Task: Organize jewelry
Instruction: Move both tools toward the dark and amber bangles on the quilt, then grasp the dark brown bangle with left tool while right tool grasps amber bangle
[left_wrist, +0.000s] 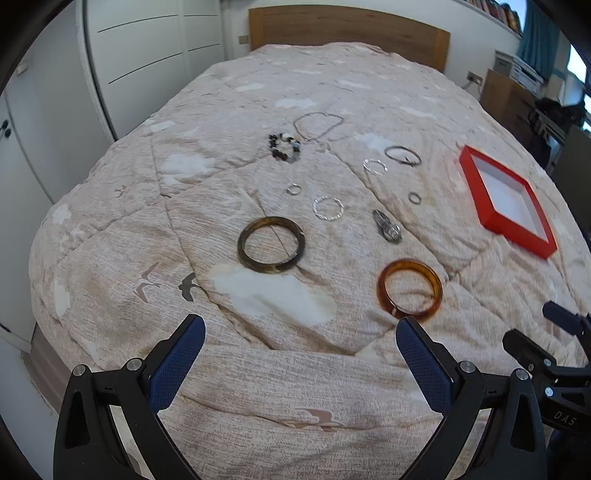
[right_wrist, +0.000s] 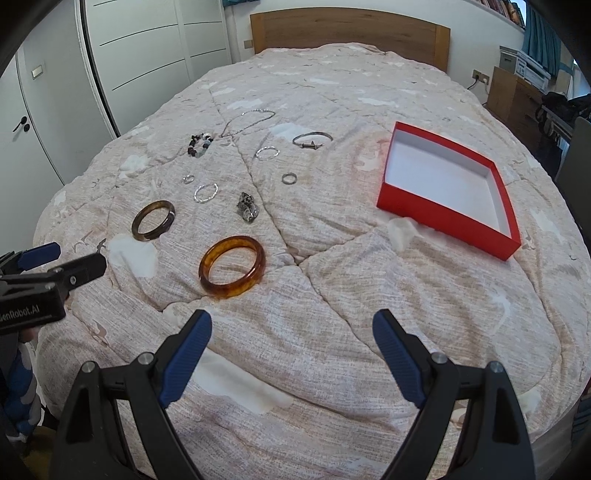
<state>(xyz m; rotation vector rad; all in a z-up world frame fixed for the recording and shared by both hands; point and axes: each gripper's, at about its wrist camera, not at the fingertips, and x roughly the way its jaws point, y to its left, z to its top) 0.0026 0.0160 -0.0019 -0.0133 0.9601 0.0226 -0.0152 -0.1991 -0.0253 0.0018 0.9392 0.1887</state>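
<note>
Both my left gripper (left_wrist: 300, 328) and right gripper (right_wrist: 291, 323) hung spread and empty over the quilt (right_wrist: 332, 295). The amber bangle (right_wrist: 232, 266) lay nearest, well left of the empty red box (right_wrist: 443, 218). I judged it best pinched across its rim, pressing lightly, since soft bedding gives. A wardrobe (right_wrist: 147, 44) stood left.
</note>
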